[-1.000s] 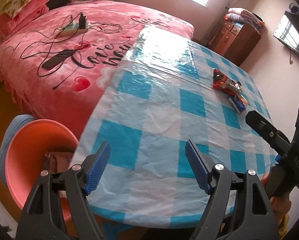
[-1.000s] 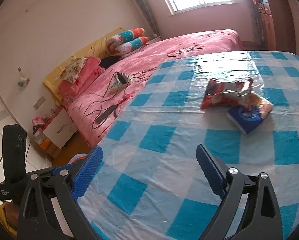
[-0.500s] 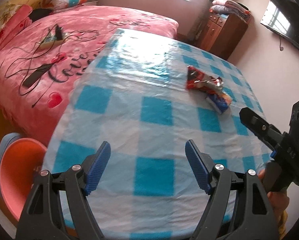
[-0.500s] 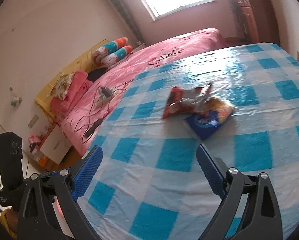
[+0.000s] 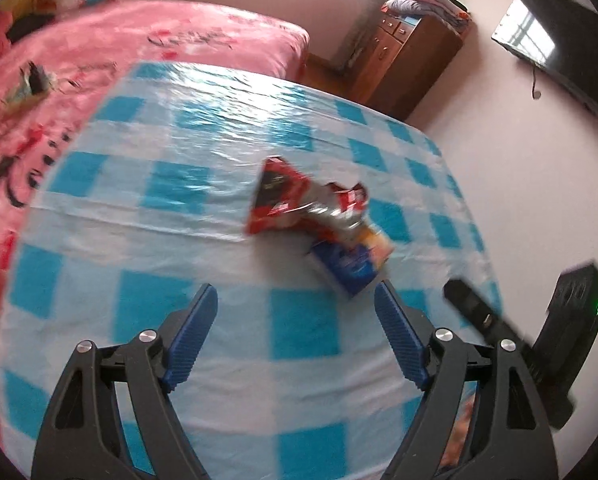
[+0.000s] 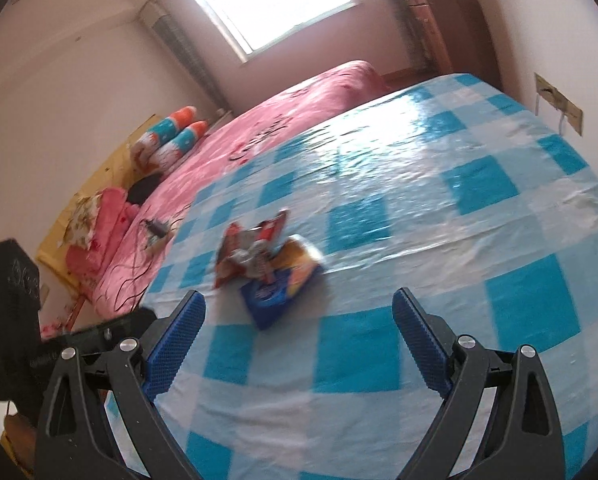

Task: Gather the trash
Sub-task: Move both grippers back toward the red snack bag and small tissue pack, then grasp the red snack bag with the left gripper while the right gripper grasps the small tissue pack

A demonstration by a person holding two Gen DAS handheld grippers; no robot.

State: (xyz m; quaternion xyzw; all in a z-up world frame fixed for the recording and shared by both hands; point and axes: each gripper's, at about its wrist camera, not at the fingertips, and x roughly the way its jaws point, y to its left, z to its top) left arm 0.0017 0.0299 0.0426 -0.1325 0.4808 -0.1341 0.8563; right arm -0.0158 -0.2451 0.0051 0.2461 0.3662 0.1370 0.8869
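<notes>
A crumpled red snack wrapper (image 5: 287,200) lies on the blue-and-white checked tablecloth (image 5: 179,240), overlapping a blue and orange packet (image 5: 353,262). Both show in the right wrist view too, the red wrapper (image 6: 247,252) and the blue packet (image 6: 279,288). My left gripper (image 5: 297,320) is open and empty, just short of the packets. My right gripper (image 6: 299,324) is open and empty, with the packets ahead and toward its left finger. The right gripper's body shows at the right of the left wrist view (image 5: 571,320).
A pink bed (image 5: 99,48) with cables and a power strip (image 5: 31,84) borders the table's left side. A wooden dresser (image 5: 411,60) and a wall TV (image 5: 559,44) stand beyond the table. A wall socket (image 6: 559,102) is by the table's far right edge.
Both grippers have swung toward the packets, which now sit much closer and more central. The orange bin seen at the left has left the view. Both jaws stay open.
</notes>
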